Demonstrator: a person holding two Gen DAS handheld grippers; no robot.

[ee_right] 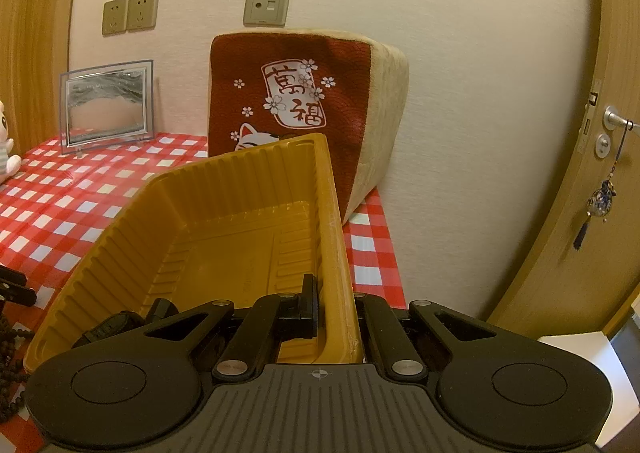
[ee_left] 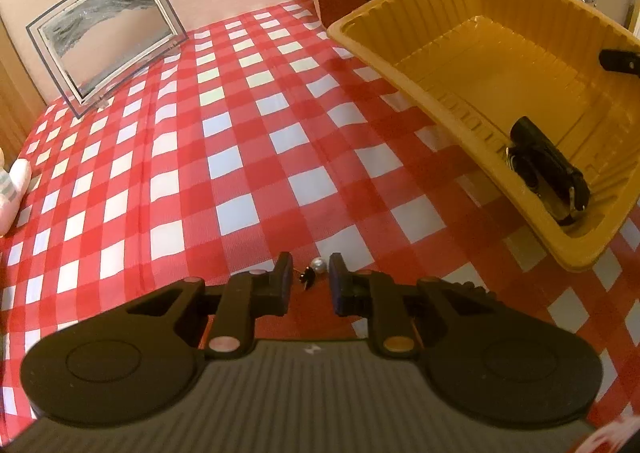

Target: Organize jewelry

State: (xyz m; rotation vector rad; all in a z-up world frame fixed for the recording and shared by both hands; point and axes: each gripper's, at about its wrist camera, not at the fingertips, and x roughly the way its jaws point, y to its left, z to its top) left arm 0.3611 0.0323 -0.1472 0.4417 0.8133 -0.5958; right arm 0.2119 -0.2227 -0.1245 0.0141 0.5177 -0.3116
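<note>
left gripper point(ee_left: 310, 279) low centre, jaws apart, straddling pearl earring point(ee_left: 316, 268) on checked cloth point(ee_left: 240, 157), not pinched yet | right gripper point(ee_right: 336, 313) clenched on yellow tray point(ee_right: 336, 237) wall, tilting it for drop-in

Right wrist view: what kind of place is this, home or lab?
Most likely a home room, not a lab: a lucky-cat cushion leans on the wall, a red-checked tablecloth covers the table, and a door has a tassel charm hanging from its handle.
</note>
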